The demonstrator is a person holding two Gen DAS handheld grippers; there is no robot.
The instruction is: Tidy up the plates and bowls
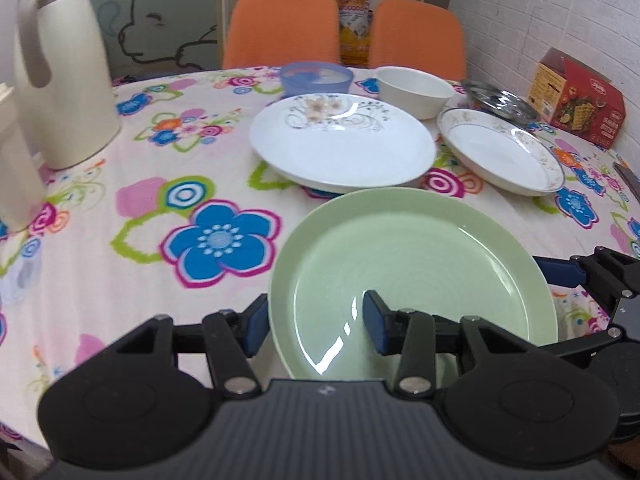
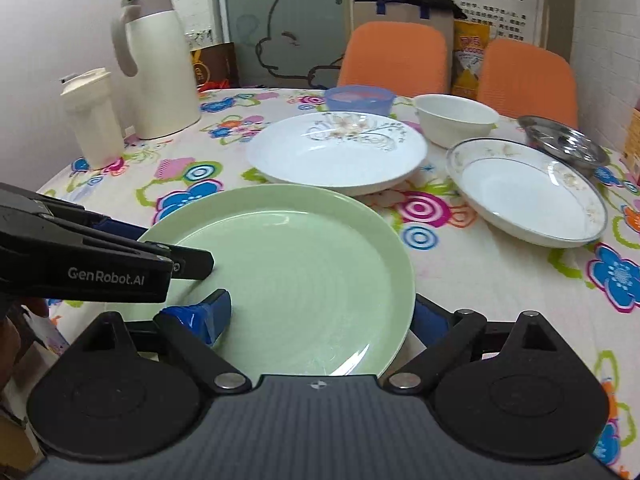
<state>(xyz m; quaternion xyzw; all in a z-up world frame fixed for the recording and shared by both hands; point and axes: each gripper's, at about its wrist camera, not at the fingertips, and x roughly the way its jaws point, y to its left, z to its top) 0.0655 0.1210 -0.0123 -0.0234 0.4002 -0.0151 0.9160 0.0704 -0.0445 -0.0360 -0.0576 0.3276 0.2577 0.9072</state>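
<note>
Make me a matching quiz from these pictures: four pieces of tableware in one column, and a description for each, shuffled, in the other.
Column one:
1. green plate
2. floral plate
3. white bowl
4. blue bowl

Column two:
A. plain, deep, beside the steel lid
B. translucent, at the far edge near the orange chairs
C. straddled at its rim by both the left gripper and the right gripper
D. large, white, flower print, middle of the table

Pairs: 1-C, 2-D, 3-A, 4-B
</note>
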